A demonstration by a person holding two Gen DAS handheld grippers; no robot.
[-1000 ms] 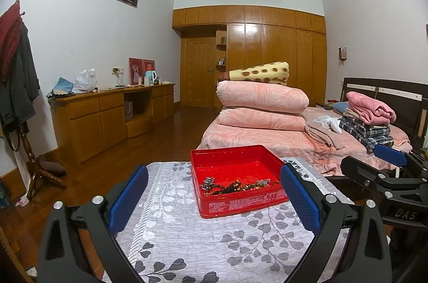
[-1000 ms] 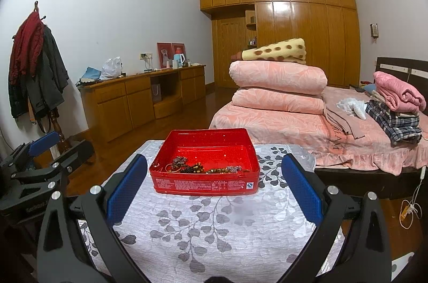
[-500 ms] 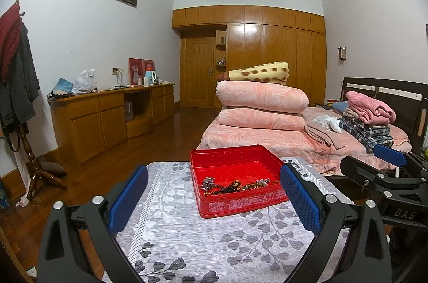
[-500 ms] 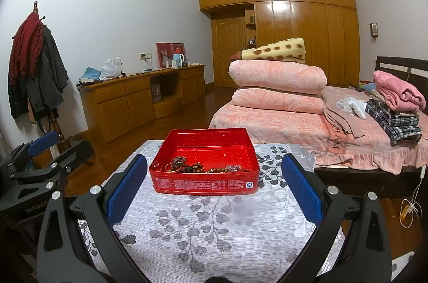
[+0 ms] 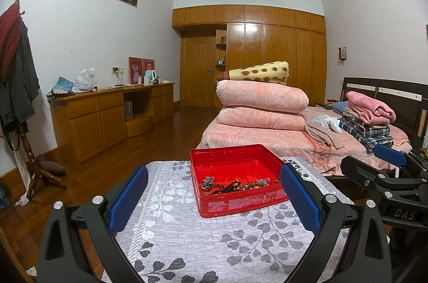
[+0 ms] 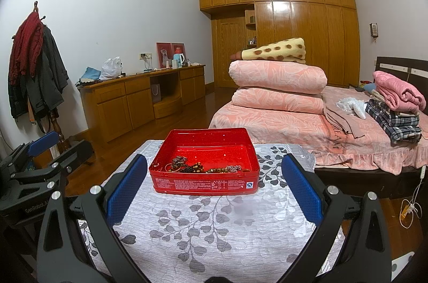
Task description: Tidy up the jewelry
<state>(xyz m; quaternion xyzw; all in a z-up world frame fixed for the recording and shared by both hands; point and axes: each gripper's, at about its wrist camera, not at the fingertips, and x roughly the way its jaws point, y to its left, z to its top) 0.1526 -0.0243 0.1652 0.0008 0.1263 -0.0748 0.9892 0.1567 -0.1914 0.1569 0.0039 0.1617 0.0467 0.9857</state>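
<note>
A red tin box stands on a table covered with a grey leaf-patterned cloth. Along its near wall lies a heap of jewelry: dark bead strings and a small metal piece. My left gripper is open, held back from the box's left front with nothing between its blue pads. My right gripper is open too, facing the box's front wall from a short way off. Each gripper shows at the edge of the other's view, the right gripper and the left gripper.
A bed with folded pink quilts and stacked clothes stands right behind the table. A wooden dresser lines the left wall, with a coat rack nearer. Wooden floor lies left of the table; a white cable hangs at the right.
</note>
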